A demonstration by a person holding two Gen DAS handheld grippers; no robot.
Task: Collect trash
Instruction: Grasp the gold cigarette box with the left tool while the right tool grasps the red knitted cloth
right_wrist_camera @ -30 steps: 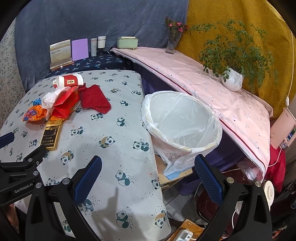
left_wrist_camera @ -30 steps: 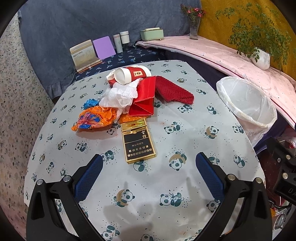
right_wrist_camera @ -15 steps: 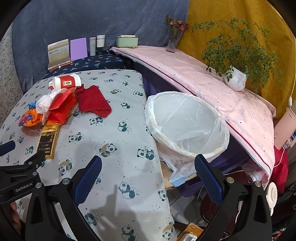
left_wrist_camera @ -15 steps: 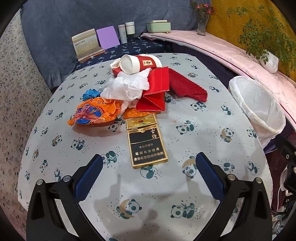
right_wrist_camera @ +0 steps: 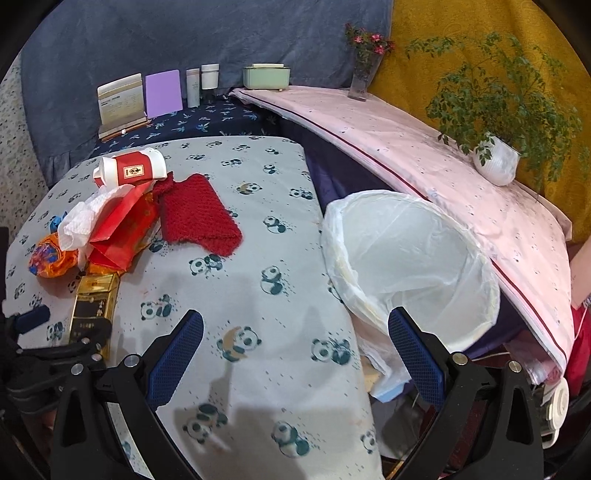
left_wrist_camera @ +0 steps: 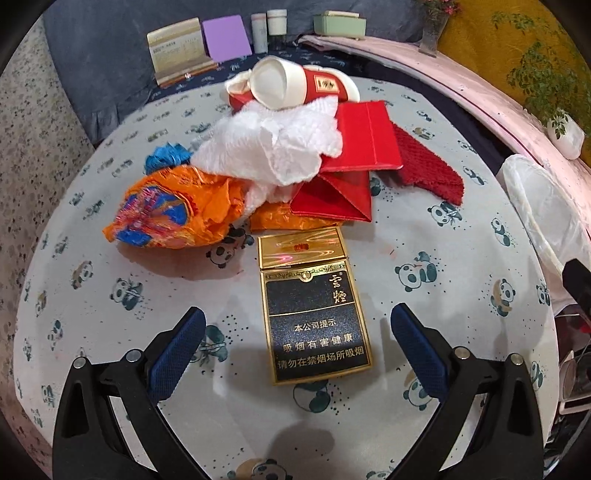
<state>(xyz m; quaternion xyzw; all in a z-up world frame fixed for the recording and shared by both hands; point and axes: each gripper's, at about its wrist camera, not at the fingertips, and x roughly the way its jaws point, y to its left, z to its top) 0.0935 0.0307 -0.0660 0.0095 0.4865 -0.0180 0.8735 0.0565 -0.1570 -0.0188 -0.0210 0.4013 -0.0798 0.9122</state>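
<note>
A black and gold cigarette pack [left_wrist_camera: 314, 306] lies flat on the panda tablecloth, between the fingers of my open, empty left gripper [left_wrist_camera: 297, 338]. Behind it is a trash pile: an orange wrapper [left_wrist_camera: 173, 210], white tissue [left_wrist_camera: 273, 147], red paper envelopes [left_wrist_camera: 354, 166], a red and white paper cup [left_wrist_camera: 295, 85] on its side and a red knitted cloth [left_wrist_camera: 428, 170]. My right gripper [right_wrist_camera: 295, 347] is open and empty over the table's right edge. The white-lined bin [right_wrist_camera: 406, 258] stands just right of the table. The pack also shows in the right wrist view [right_wrist_camera: 94, 299].
A shelf behind the table holds a card stand [left_wrist_camera: 177, 51], a purple card [left_wrist_camera: 225, 38], two small bottles [left_wrist_camera: 267, 26] and a green box [left_wrist_camera: 340, 26]. A pink-covered ledge [right_wrist_camera: 424, 155] with a potted plant [right_wrist_camera: 495, 158] and a flower vase [right_wrist_camera: 364, 77] runs along the right.
My left gripper has moved forward and down toward the trash pile; the cigarette pack now sits between its fingers. The right gripper has shifted only slightly.
</note>
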